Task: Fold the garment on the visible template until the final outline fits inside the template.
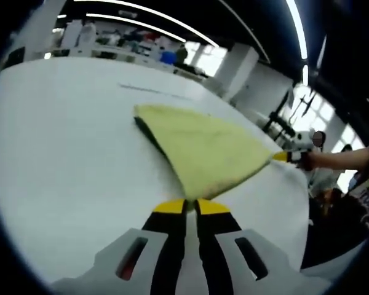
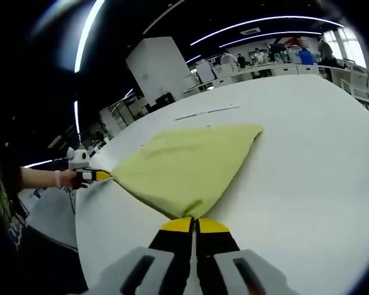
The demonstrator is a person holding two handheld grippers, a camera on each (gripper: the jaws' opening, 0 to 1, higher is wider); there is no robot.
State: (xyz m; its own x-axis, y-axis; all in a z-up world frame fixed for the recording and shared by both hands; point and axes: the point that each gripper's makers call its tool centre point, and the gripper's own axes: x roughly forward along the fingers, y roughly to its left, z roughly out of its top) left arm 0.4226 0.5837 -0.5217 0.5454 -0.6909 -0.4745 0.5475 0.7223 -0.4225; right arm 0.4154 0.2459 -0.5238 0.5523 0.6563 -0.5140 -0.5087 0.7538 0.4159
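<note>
While both claws pinch a corner of the cloth, the scene reads as follows.

Cloth: a yellow-green garment (image 1: 203,150) lies across the middle of the left gripper view and the middle of the right gripper view (image 2: 184,166), stretched into a rough triangle over the white table (image 1: 67,166).

Left gripper: the left gripper (image 1: 192,208) sits at the bottom centre of its own view, its yellow-tipped jaws drawn together on the near corner of the cloth; it also shows at the left edge of the right gripper view (image 2: 98,176), held by a hand (image 2: 71,179), gripping the far corner there.

Right gripper: the right gripper (image 2: 194,225) sits at the bottom centre of its own view, jaws pressed together on the nearest corner; it shows at the right of the left gripper view (image 1: 283,157), pinching the opposite corner.

Template: a thin dark line (image 2: 206,112) on the table in the upper middle may be part of the outline; I cannot tell more.

Step in hand: likely a fold in progress, two corners held taut and apparently raised off the table.

Next move: probably carrying both held corners together over to the far edge, keeping tension even, then checking the outline against the line.
</note>
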